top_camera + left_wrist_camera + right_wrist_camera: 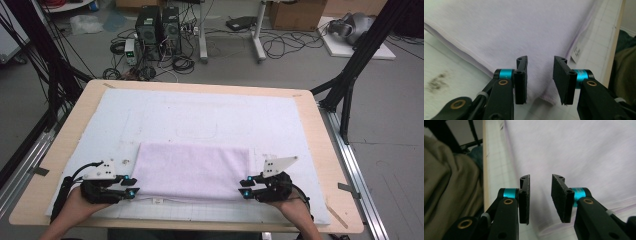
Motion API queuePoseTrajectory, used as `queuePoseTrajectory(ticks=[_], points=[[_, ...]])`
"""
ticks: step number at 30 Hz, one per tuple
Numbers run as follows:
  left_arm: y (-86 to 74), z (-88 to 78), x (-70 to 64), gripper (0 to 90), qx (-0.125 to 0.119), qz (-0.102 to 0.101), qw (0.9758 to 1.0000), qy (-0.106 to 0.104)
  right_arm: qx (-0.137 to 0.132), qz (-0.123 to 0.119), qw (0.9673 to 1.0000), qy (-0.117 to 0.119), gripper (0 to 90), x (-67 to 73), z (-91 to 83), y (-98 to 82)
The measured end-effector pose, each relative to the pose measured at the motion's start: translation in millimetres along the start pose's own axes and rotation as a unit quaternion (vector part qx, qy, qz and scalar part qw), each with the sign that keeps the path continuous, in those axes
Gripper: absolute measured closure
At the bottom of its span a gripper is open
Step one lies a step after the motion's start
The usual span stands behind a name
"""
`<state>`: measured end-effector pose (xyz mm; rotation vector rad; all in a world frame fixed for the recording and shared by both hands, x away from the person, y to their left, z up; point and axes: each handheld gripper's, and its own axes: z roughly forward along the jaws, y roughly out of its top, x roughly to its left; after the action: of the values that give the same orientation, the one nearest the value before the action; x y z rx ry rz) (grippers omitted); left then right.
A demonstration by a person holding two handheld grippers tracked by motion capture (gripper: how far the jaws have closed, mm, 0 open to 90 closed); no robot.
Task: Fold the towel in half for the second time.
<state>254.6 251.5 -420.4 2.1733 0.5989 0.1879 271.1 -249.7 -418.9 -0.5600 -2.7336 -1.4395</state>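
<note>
Left gripper (131,186): at the near left corner of the towel (192,170), held in the person's left hand (80,202). In the left gripper view (540,80) the jaws stand partly apart with a clear gap; the towel's corner lies below and between them, pads not pressing on it. Nothing held.

Right gripper (246,187): at the near right corner of the towel, in the right hand (290,205). In the right gripper view (540,198) the jaws are likewise partly apart, towel edge under the gap, pads off the cloth. Nothing held.

Towel: pale lilac, folded into a flat rectangle, lying on the near half of the white mat (200,115), roughly centred between the two grippers. Small white tag (576,53) at its near edge, close to the left gripper. Hemmed edge visible along the left side.

Mat: covers most of the wooden table (320,140); faint grid lines along its near edge; dark smudge (436,82) on it left of the towel.

Beyond the table: floor with computer towers (159,27), loose cables (280,45), cardboard box (297,14).
</note>
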Motion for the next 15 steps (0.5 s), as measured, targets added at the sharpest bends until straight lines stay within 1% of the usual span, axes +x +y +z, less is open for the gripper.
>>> queuePoseTrajectory(ticks=[2, 4, 5, 6, 7, 8, 11, 13, 14, 15], points=[[4.4, -1.8, 4.6, 63.3, -0.01, -0.001, 0.9999, 0.004, -0.011, 0.0, 0.9999, -0.009, 65.9, -5.2, -2.5, 4.0], [8.4, -2.8, 10.2, 62.7, -0.017, 0.0, 0.9997, 0.015, -0.022, 0.002, 0.9995, -0.021, 63.4, -12.9, -4.0, 6.8], [9.5, -2.7, 12.4, 62.2, -0.02, -0.001, 0.9996, 0.02, -0.025, 0.008, 0.9992, -0.03, 60.5, -17.7, -4.2, 7.7], [11.0, -2.4, 16.4, 60.7, -0.025, -0.005, 0.9993, 0.029, -0.028, 0.011, 0.9989, -0.036, 59.7, -20.7, -4.1, 7.9], [11.9, -2.0, 19.0, 58.8, -0.027, -0.005, 0.999, 0.034, -0.032, 0.016, 0.9985, -0.042, 58.5, -25.7, -3.7, 8.0], [13.5, -1.2, 23.5, 58.7, -0.031, -0.005, 0.9986, 0.042, -0.033, 0.017, 0.9981, -0.049, 57.4, -28.6, -3.1, 8.3], [17.9, 2.4, 33.9, 56.8, -0.043, -0.012, 0.9974, 0.056, -0.029, 0.021, 0.9966, -0.075, 53.3, -40.7, -1.3, 10.9], [22.0, 6.5, 41.8, 56.3, -0.05, -0.015, 0.9964, 0.067, -0.031, 0.028, 0.9959, -0.081, 52.1, -48.3, 0.4, 12.7], [25.1, 9.9, 47.8, 56.2, -0.057, -0.018, 0.9956, 0.073, -0.027, 0.029, 0.9956, -0.084, 51.2, -52.8, 1.8, 14.1], [26.0, 11.5, 49.4, 56.2, -0.061, -0.02, 0.9951, 0.075, -0.022, 0.03, 0.9951, -0.092, 50.6, -59.1, 4.4, 16.4]])
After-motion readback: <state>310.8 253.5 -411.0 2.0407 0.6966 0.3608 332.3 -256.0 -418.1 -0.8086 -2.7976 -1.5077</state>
